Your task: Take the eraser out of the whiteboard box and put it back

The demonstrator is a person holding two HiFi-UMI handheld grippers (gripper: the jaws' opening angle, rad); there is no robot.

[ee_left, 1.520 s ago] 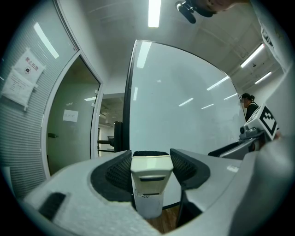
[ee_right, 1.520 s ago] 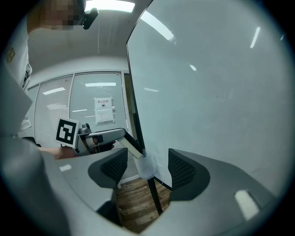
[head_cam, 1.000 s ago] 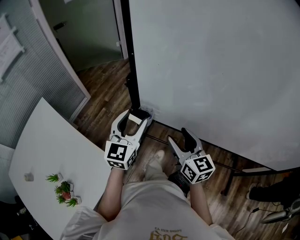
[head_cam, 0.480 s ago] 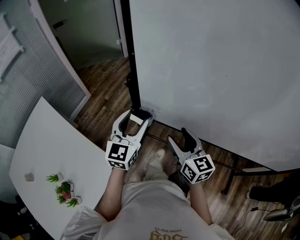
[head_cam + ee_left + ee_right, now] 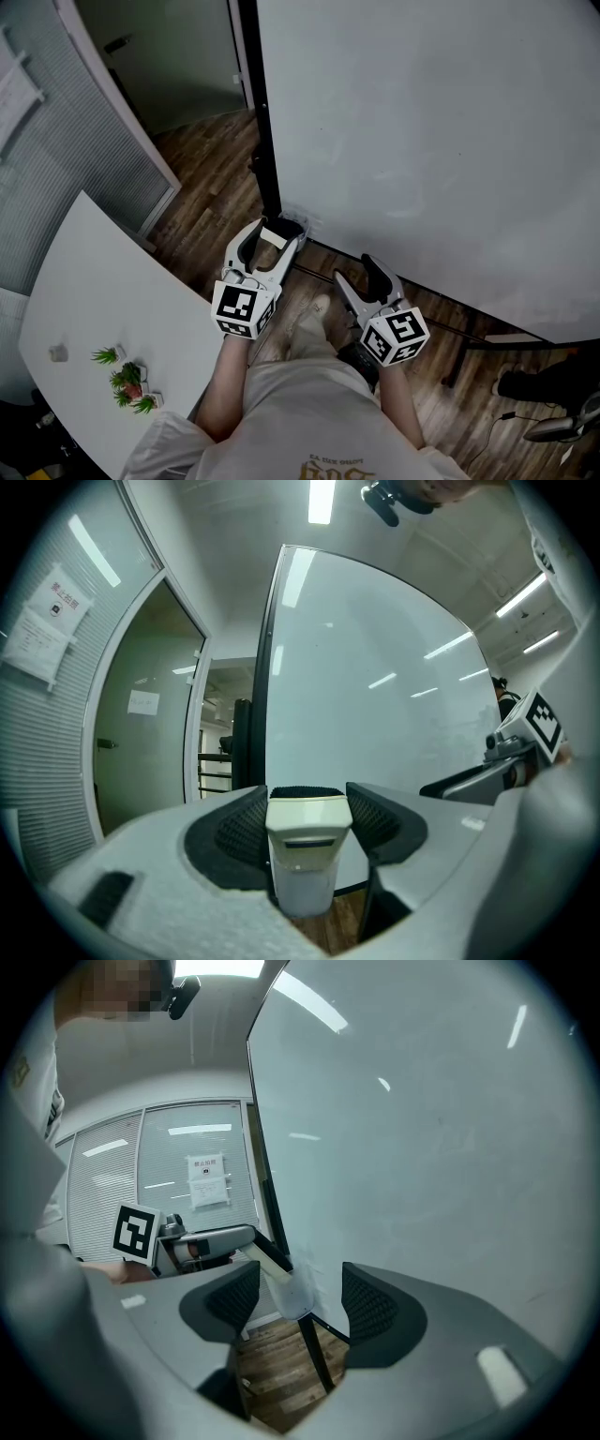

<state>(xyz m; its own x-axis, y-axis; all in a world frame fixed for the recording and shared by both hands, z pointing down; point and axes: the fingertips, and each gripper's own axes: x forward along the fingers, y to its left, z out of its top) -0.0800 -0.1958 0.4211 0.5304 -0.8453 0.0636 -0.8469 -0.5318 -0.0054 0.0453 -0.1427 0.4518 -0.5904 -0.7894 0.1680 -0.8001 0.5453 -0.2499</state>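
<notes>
at the whiteboard's [image 5: 422,141] lower corner nothing has shifted this past second: my left gripper [image 5: 274,232] clamps the eraser [image 5: 306,825] at the whiteboard box's [image 5: 292,1296] mouth, my right gripper [image 5: 354,272] gapes wide, empty. i judge the task paused mid-step.

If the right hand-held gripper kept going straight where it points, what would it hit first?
Likely the whiteboard near its lower edge. The eraser held in the left hand-held gripper sits close to that line, so depth is unclear.
</notes>
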